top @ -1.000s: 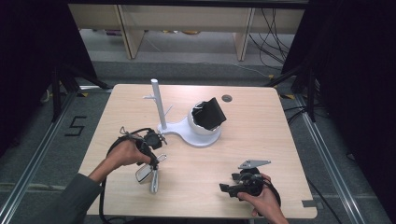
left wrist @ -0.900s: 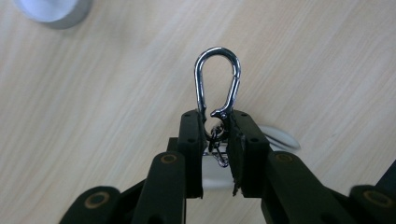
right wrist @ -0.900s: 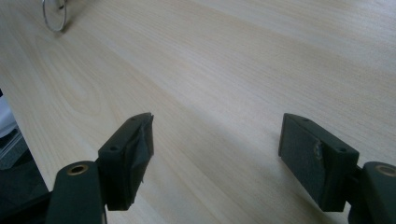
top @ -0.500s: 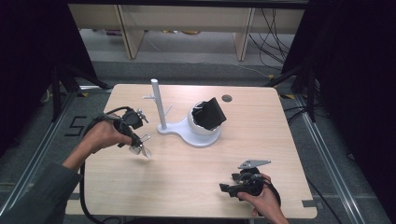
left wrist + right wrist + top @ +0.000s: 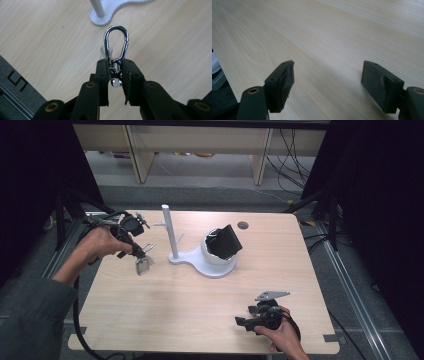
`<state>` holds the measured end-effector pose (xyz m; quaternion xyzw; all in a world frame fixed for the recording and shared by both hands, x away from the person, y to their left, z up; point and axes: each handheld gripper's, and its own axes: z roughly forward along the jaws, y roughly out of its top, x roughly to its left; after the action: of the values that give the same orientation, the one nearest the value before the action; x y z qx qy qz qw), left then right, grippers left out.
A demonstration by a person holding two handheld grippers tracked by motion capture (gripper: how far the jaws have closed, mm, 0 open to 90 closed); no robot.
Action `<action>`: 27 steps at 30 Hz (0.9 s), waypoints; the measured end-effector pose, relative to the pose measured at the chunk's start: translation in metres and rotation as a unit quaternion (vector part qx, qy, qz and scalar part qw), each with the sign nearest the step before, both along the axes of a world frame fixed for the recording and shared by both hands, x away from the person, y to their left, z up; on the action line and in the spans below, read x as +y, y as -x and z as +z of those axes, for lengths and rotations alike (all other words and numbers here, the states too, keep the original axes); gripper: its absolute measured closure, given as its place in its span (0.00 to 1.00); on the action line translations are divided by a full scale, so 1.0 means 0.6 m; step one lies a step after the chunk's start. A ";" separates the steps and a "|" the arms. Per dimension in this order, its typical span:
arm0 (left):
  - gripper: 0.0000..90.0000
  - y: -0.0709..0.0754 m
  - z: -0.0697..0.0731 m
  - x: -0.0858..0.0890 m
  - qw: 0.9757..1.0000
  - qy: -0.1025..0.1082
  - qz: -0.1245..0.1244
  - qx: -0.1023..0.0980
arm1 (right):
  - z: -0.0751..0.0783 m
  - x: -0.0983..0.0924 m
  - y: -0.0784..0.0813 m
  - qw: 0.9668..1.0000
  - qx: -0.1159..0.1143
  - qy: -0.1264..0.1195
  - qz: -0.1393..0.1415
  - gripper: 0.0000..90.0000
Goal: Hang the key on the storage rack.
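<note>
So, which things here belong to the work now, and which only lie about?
In use:
- left gripper, shut on the carabiner
- white stand, near the carabiner, probably its target

Idle:
- right gripper, open over bare table
- black pouch in the stand's bowl

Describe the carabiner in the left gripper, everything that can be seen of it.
The carabiner is a shiny, chrome-looking metal snap hook, an elongated loop with a rounded top and a gate along one side that looks shut. The left gripper is shut on its lower end, where a small ring or swivel sits between the jaws, so the loop points away from the gripper toward the white stand's round foot. It is held above the wooden table. In the high view something small and pale hangs below the gripper; what it is cannot be told.
</note>
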<state>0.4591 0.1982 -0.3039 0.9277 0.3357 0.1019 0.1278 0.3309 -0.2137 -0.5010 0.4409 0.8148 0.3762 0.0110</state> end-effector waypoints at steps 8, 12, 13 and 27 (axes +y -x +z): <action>0.84 -0.020 0.033 0.000 1.000 -0.001 0.017 -0.018 | -0.002 0.002 0.001 1.000 0.000 -0.007 -0.002 0.31; 0.84 -0.032 0.044 -0.002 0.999 0.006 0.021 -0.026 | -0.002 0.001 0.000 1.000 -0.003 -0.005 -0.002 0.31; 0.84 -0.033 0.045 -0.003 0.999 0.009 0.028 -0.029 | -0.002 0.002 0.000 1.000 -0.002 -0.007 -0.002 0.31; 0.84 -0.068 0.045 -0.005 0.998 0.017 0.037 -0.040 | -0.001 0.000 -0.001 1.000 0.007 -0.005 0.013 0.31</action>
<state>0.5000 0.1952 -0.2772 0.9076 0.3660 0.1378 0.1529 0.3317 -0.2137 -0.5015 0.4328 0.8188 0.3772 -0.0016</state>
